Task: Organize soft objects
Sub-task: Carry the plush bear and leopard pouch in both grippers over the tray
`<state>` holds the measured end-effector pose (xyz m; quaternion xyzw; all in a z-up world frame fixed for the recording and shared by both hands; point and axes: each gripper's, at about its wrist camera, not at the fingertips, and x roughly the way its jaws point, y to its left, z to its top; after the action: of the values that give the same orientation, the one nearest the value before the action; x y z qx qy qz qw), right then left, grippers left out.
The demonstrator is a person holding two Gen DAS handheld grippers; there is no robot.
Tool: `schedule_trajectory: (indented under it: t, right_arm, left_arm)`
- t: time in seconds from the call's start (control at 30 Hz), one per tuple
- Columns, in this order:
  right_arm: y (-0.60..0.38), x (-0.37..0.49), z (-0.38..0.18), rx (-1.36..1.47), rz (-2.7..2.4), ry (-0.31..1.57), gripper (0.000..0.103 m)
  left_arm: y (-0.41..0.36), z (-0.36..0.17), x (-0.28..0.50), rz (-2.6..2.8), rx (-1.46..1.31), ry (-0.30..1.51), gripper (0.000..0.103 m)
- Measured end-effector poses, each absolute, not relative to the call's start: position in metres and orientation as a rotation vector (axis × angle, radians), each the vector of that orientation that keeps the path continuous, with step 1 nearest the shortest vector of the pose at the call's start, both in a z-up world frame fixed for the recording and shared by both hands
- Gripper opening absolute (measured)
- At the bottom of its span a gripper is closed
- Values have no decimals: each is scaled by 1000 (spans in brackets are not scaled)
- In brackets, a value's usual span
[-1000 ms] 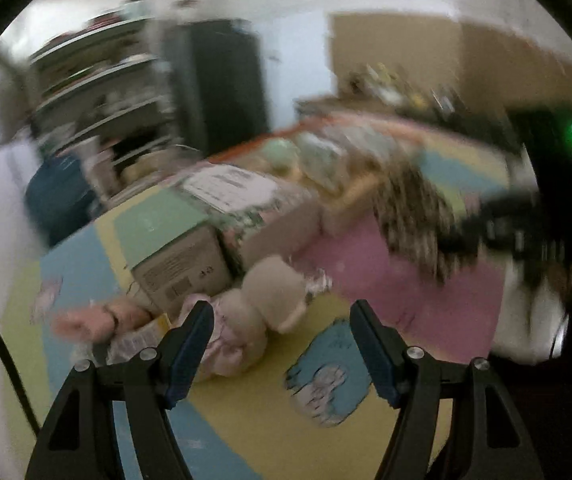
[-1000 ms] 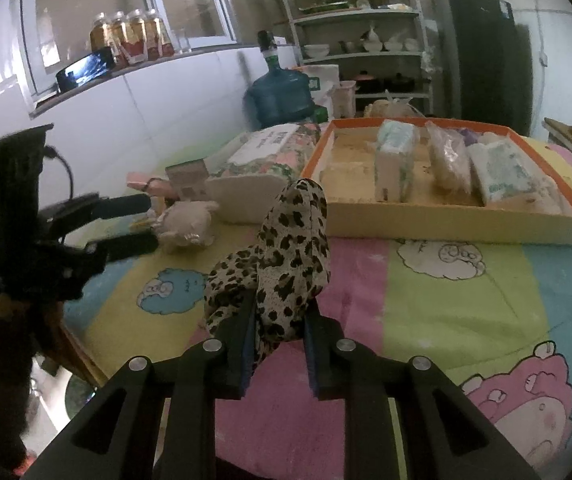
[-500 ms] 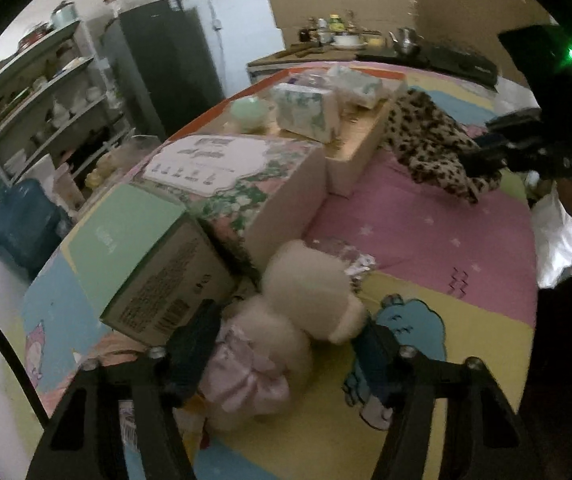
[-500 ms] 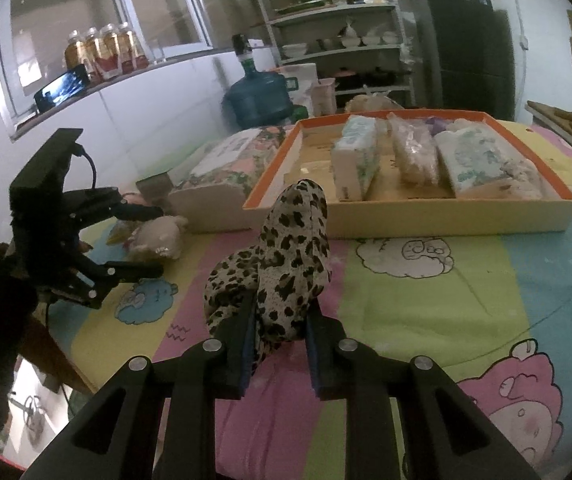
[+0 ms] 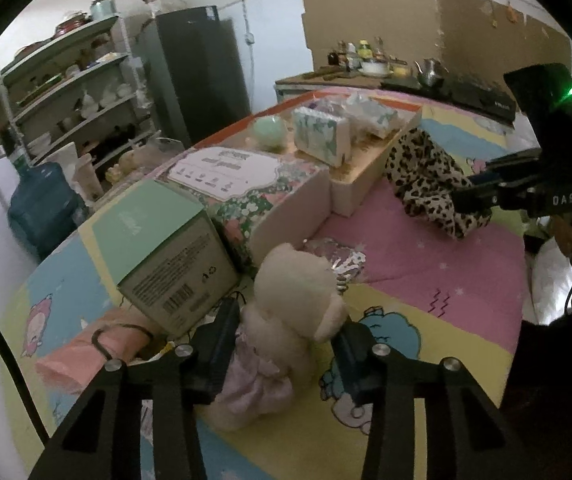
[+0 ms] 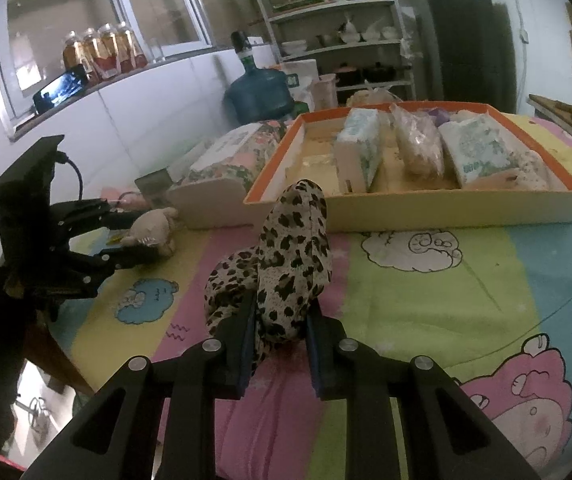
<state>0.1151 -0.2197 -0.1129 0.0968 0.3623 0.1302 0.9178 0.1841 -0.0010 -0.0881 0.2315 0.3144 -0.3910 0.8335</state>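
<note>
A cream plush bear (image 5: 290, 304) in a lilac dress lies on the cartoon-print tablecloth, beside a green-topped box. My left gripper (image 5: 288, 320) is closing with the bear between its jaws, and both pads touch its body. From the right wrist the same bear (image 6: 154, 228) shows between the left gripper's (image 6: 142, 236) fingers. My right gripper (image 6: 280, 312) is shut on a leopard-print cloth (image 6: 294, 248), which stands up bunched just before the orange-rimmed tray (image 6: 446, 208). In the left wrist view that cloth (image 5: 422, 176) hangs from the right gripper (image 5: 474, 188).
The tray holds tissue packs (image 6: 358, 152) and a clear bag (image 6: 418, 144). A floral box (image 5: 246, 184) and the green-topped box (image 5: 154, 232) crowd the bear. A pink roll (image 5: 86, 348) and a crinkled wrapper (image 5: 338, 256) lie nearby. A water jug (image 6: 258, 92), shelves and a dark fridge stand behind.
My left gripper has come in closer over the bear and its jaws have narrowed from wide apart until they touch it. The right gripper still holds the leopard cloth in the same spot.
</note>
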Motion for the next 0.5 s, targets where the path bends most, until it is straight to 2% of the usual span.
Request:
schedule_trajectory:
  t: [0.07,0.5]
  right_arm:
    - [-221,114,-112,205,267,738,24]
    - [-223,103,-103,215,268,703,24]
  left_arm:
    - [-1,-84,180,-816,466,662,41]
    - [-26,-48,134,-753,408,529,38]
